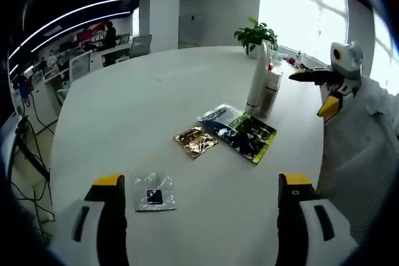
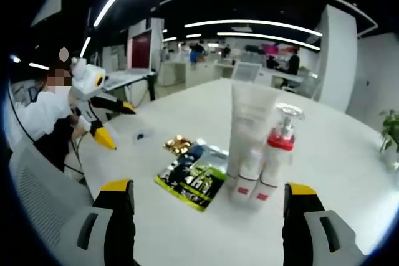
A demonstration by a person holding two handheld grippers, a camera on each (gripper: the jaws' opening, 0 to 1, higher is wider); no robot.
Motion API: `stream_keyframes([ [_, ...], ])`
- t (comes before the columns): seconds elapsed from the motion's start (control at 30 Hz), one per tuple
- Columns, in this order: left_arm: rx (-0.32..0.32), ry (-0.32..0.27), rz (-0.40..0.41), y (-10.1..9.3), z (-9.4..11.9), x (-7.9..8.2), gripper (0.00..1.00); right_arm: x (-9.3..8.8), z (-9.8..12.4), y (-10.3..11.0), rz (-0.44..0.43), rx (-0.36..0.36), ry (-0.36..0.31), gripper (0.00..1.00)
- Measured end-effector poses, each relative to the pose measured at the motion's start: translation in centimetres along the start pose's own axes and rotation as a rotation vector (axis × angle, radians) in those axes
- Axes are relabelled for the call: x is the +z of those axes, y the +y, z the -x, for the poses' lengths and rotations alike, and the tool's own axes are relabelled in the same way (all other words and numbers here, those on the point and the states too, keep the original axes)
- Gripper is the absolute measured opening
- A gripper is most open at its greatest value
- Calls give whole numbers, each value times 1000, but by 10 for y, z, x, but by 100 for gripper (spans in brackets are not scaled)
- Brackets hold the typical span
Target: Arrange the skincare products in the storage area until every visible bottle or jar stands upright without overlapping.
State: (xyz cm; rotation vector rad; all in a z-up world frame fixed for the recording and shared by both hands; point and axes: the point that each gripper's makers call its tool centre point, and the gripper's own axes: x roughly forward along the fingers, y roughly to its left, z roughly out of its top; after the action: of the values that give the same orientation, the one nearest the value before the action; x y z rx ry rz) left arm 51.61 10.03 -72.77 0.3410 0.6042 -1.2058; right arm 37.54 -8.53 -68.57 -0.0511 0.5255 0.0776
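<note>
Left hand-held gripper (image 1: 202, 185): jaws spread wide over the white desk (image 1: 124, 116), nothing between them
Clear sachet (image 1: 153, 192): flat on the desk just ahead of the left hand-held gripper, nearer its left jaw, a dark square inside
Gold sachet (image 1: 196, 141): farther ahead of that gripper, lying flat, just beside the larger packets
Green-and-black packet (image 1: 249, 136): flat, ahead and to the gripper's right, overlapping a blue-and-silver packet (image 1: 215, 116)
Right hand-held gripper (image 2: 209, 194): jaws wide apart, empty, low over the desk; in the left gripper view it shows at far right (image 1: 324, 91), also open, held by a person in white
Pump bottle (image 2: 274, 154): upright, red collar, just ahead between the right gripper's jaws, toward the right jaw, close against the tube
White tube (image 2: 249, 141): upright on its cap, ahead near centre
Packets from this side (image 2: 194, 177): flat, ahead toward the left jaw
Potted plant (image 1: 255, 34): far edge of the desk, beyond the bottles
Office desks and chairs (image 1: 93, 54): well beyond
</note>
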Motion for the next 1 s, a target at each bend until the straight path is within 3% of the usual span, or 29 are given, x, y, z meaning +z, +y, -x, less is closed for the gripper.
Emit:
stream_keyframes([
  [0.13, -5, 33, 27, 3, -7, -14, 96, -2, -2, 0, 0, 1, 10, 100],
  [0.4, 10, 44, 71, 13, -16, -23, 90, -7, -3, -2, 0, -3, 26, 100],
  [0.83, 53, 53, 68, 36, -30, -22, 84, -9, -3, -4, -15, -7, 35, 100],
  [1.0, 71, 59, 82, 42, -33, -24, 74, -10, -4, -4, -11, -7, 38, 100],
])
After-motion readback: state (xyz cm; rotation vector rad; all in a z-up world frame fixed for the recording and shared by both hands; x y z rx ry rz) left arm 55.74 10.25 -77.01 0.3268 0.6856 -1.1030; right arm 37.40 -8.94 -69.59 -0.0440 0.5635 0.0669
